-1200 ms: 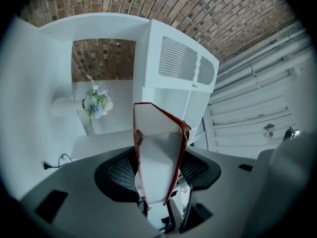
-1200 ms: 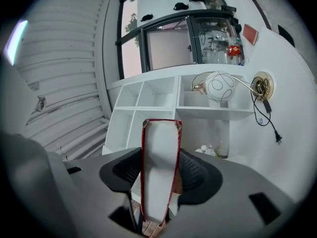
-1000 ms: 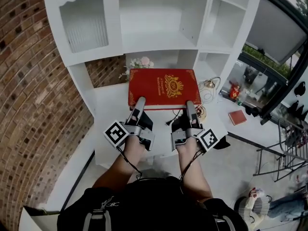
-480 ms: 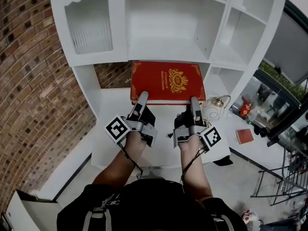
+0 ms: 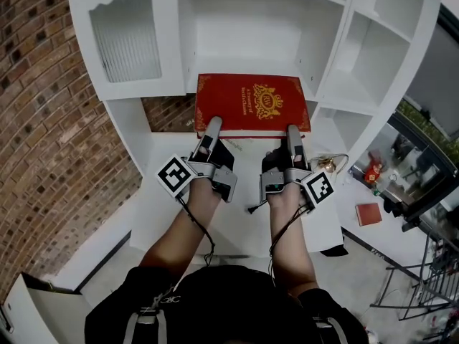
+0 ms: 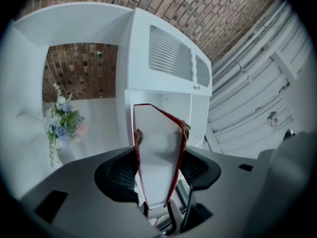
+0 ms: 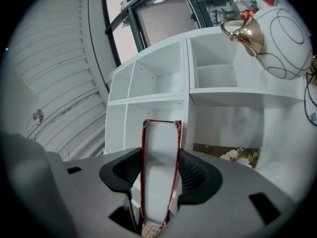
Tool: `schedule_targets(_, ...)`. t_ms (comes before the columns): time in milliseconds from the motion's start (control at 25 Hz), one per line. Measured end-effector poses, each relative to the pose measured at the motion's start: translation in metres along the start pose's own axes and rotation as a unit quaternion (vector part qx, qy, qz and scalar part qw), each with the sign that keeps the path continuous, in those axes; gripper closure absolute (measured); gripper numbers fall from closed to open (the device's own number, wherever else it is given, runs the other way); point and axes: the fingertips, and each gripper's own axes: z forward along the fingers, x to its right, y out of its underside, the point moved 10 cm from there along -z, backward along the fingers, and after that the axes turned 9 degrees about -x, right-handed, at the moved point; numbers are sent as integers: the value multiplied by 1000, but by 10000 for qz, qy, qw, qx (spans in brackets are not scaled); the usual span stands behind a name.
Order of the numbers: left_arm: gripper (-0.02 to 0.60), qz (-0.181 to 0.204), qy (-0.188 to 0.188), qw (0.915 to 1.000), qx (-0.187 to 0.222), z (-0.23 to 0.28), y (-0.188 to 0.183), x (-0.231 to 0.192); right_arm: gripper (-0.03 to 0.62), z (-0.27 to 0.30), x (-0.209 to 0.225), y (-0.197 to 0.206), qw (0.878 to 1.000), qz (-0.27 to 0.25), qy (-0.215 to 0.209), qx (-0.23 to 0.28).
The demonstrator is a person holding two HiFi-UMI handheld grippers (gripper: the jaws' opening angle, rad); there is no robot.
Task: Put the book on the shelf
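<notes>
Raised and carried forward since a second ago, my thick red hardcover book (image 5: 251, 103) with its gold embossed crest lies flat at 12 o'clock, before the open middle bay of the smooth white shelf unit (image 5: 247, 27). My left gripper (image 5: 213, 126) and right gripper (image 5: 292, 132) each pinch its near edge, ribbed black pads (image 6: 120, 173) on the covers.

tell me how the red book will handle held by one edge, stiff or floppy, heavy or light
Probably stiff: the red book juts out flat though gripped only along its near edge. Likely heavy: it is large and thick, and both the left tongs and right tongs clamp it. It could tip down if either let go.
</notes>
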Motion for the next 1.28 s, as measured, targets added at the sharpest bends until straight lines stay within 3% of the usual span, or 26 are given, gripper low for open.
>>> schedule_targets(280,324,96,-16,9998,172,28,-15,-16,349,36,16,-13,9999,81,20,-116)
schedule_targets(480,319,304,-254,9991,133,47,-26,-30,347,58,22,-28,9999,-15,47,-108)
schedule_targets(680,301,852,-488,9952,23,66,-38,-33,342,75,35,-41,9998,-152,131,-86)
schedule_targets(880,261,1727,-945,9803,-166,79,-52,-36,330,94,31,-52,9955,-850,401,-104)
schedule_targets(1000,251,2082,-1102,9717,-159,86,-57,-34,313,100,26,-57,9868,-1502,604,-82)
schedule_targets(1160,224,2426,-1365,9604,-133,89,-58,-29,265,103,19,-62,9690,-2291,928,57)
schedule_targets(1280,221,2474,-1520,9568,-142,90,-58,-27,244,104,12,-64,9450,-3018,1248,180)
